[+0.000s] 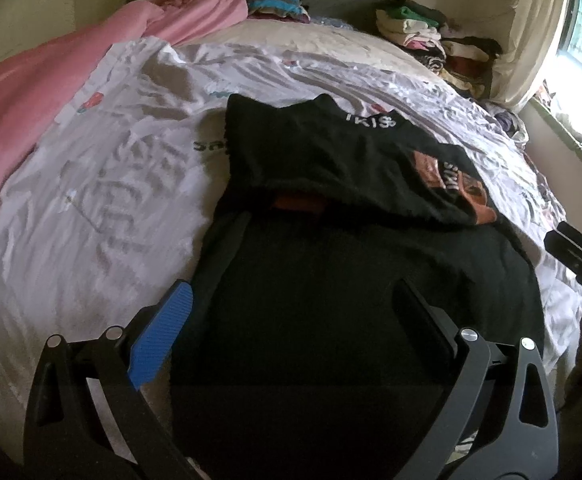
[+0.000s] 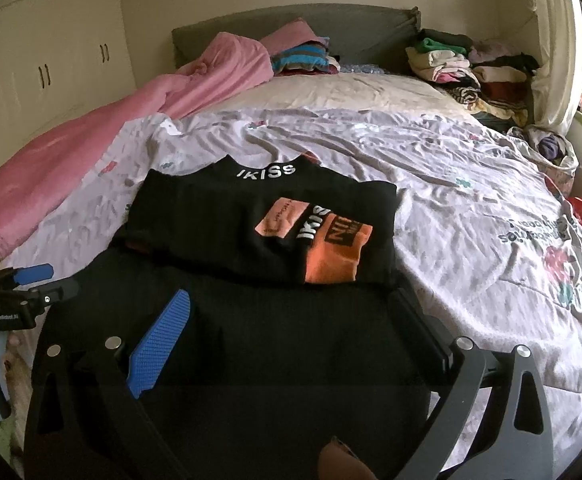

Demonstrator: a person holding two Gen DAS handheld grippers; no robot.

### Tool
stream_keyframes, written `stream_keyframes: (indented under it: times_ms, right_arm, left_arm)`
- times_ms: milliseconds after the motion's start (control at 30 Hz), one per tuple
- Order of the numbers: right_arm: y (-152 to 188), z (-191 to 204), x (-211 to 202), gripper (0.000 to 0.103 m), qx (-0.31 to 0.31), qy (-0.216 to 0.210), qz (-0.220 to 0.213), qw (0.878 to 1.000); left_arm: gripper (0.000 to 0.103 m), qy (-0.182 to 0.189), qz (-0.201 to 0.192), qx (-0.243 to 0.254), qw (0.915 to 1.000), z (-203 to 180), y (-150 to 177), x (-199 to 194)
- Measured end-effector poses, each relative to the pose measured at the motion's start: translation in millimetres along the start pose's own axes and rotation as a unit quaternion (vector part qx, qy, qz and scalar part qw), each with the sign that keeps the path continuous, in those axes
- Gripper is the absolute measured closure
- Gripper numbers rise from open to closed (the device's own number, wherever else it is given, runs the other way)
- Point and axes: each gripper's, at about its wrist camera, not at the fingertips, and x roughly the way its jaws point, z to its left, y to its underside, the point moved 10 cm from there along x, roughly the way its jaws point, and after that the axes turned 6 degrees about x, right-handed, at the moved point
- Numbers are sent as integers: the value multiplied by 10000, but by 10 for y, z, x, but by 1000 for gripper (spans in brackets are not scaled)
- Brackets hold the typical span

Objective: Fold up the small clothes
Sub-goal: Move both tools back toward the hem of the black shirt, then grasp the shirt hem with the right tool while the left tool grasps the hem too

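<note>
Black fabric fills the near part of both views: a black T-shirt (image 2: 275,216) lies on the bed (image 2: 471,208), on a wrinkled pale sheet (image 1: 103,184) printed with small flowers and lettering. Its far part is folded back over itself, so the white "IKISS" lettering at the neck and the orange print patches (image 2: 331,248) face up, while the plain lower half spreads toward the cameras.

Left gripper (image 1: 295,312) hovers low over the shirt's near-left part with its jaws released wide, the blue ribbed pad (image 1: 163,336) just over the shirt's left edge and nothing between the fingers. Right gripper (image 2: 291,320) sits over the near-right part, jaws likewise spread apart; whether its fingers touch the cloth is hard to tell from this angle. From the right wrist camera the left gripper shows at the frame's left edge, just beside the shirt.

A pink blanket (image 2: 91,140) runs along the left side of the bed up to the grey headboard (image 2: 291,28). Folded striped clothes (image 2: 303,58) rest near the headboard, and a taller heap of mixed clothes (image 2: 471,68) is stacked at the far right corner, beside a pale curtain (image 2: 551,40). Cream wardrobe doors (image 2: 51,48) line the left wall.
</note>
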Motion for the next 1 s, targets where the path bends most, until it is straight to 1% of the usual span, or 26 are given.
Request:
stream_keyframes:
  times_ms: [233, 600, 933, 1000]
  right_arm:
    - [138, -30, -5, 4, -87, 61, 99, 9999]
    - [362, -142, -9, 4, -140, 157, 302, 9993]
    - [482, -274, -42, 4, -127, 269, 395, 9988]
    - [505, -297, -47, 4, -123, 296, 411, 9986]
  left_arm:
    - [9, -144, 165, -36, 9998, 118, 202, 7]
    - [9, -274, 318, -179, 9990, 308, 461, -38]
    - [10, -42, 442, -388, 9983, 429, 703, -97]
    - [12, 24, 463, -397, 9981, 427, 750, -113]
